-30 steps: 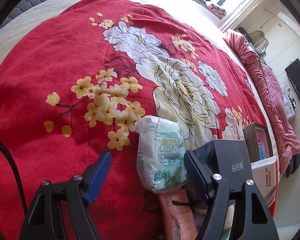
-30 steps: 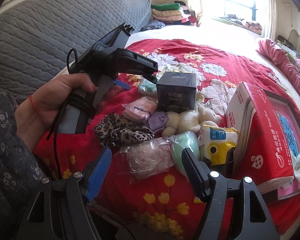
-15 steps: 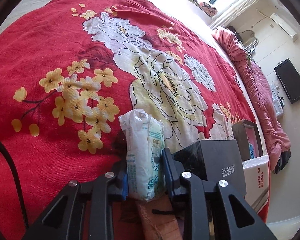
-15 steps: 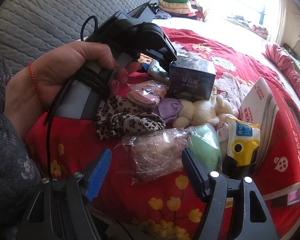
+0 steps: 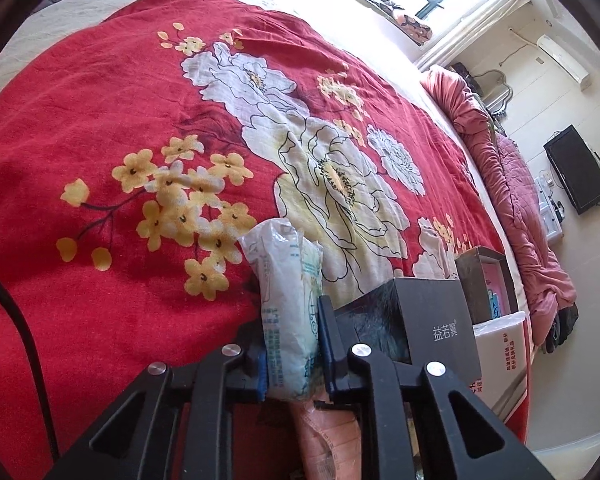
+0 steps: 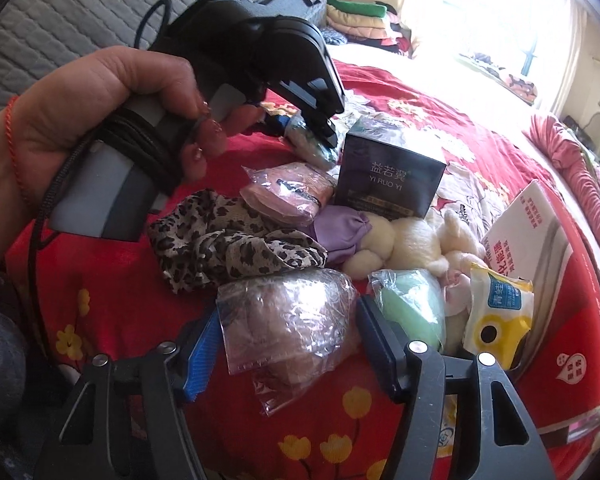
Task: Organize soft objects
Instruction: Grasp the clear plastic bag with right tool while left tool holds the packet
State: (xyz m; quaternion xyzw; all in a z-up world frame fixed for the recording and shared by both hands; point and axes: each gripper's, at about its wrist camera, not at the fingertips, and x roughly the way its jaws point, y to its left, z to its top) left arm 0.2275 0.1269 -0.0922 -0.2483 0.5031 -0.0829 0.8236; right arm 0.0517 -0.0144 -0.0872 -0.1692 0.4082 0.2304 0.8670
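Observation:
My left gripper (image 5: 293, 344) is shut on a white and pale green tissue pack (image 5: 288, 292) and holds it upright just above the red floral bedspread (image 5: 100, 128). The right wrist view shows that gripper (image 6: 312, 136) in a hand, pack pinched at its tip. My right gripper (image 6: 288, 328) is open, its jaws on either side of a clear plastic bag with a pinkish item (image 6: 284, 316). Around it lie a leopard-print cloth (image 6: 228, 244), a pink packet (image 6: 288, 192), a purple cloth (image 6: 344, 232), a cream plush toy (image 6: 412, 240), a green bagged item (image 6: 412, 312) and a yellow wipes pack (image 6: 496, 312).
A black box (image 6: 388, 176) stands behind the pile; it also shows in the left wrist view (image 5: 432, 320). A red and white tissue carton (image 6: 532, 240) lies at the right. A grey quilted headboard (image 6: 60, 8) is at the left. A pink quilt (image 5: 512, 192) lies along the far bed edge.
My left gripper closed on the tissue pack and lifted it slightly off the bedspread. My right gripper moved forward, so the clear bag now sits between its open jaws.

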